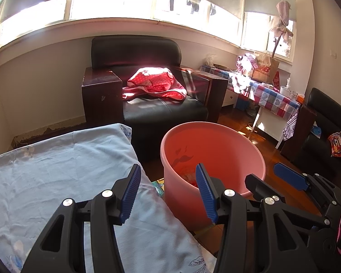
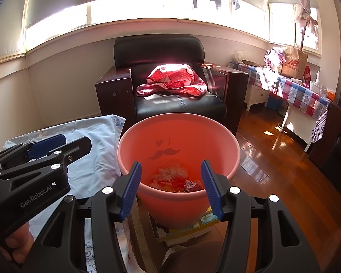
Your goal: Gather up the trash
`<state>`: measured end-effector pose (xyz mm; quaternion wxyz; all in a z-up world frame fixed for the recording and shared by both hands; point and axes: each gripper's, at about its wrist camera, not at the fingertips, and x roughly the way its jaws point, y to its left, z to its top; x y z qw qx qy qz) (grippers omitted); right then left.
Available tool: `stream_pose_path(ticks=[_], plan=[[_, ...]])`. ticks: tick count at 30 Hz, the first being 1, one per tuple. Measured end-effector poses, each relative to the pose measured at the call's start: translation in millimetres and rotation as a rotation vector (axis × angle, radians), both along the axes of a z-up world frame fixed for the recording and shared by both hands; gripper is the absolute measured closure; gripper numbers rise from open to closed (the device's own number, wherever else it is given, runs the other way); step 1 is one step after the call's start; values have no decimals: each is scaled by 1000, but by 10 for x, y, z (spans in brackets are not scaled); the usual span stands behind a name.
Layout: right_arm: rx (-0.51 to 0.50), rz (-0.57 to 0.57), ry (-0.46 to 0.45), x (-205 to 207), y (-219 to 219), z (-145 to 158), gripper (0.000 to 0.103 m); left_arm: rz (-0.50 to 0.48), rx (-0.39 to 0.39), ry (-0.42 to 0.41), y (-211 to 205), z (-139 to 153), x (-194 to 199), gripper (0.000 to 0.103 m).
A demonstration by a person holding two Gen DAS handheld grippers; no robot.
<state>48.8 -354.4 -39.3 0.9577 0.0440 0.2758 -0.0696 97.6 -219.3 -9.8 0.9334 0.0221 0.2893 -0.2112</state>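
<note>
A pink plastic bin [image 2: 179, 136] with a moustache mark stands on the floor beside the cloth-covered table [image 1: 56, 170]. Crumpled wrappers and clear plastic trash [image 2: 175, 178] lie at its bottom. My right gripper [image 2: 172, 188] is open and empty, held above the bin's near rim. My left gripper [image 1: 168, 193] is open and empty, over the table's right edge next to the bin [image 1: 211, 145]. The right gripper also shows in the left wrist view [image 1: 291, 177], and the left gripper shows in the right wrist view [image 2: 52, 145].
A black leather armchair [image 2: 170, 72] with a red dotted cloth [image 2: 172, 79] stands behind the bin. A side table with a checked cloth [image 2: 302, 93] and a paper bag [image 2: 293, 66] is at the right. Coloured boxes [image 2: 193, 227] lie under the bin. Wooden floor [image 2: 272, 159] lies to the right.
</note>
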Motion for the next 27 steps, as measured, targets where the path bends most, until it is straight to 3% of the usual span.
stream_pose_path(ticks=[27], plan=[[-3,1,1,9,11,3,48,-1,-1,0,18,10,-6,53]])
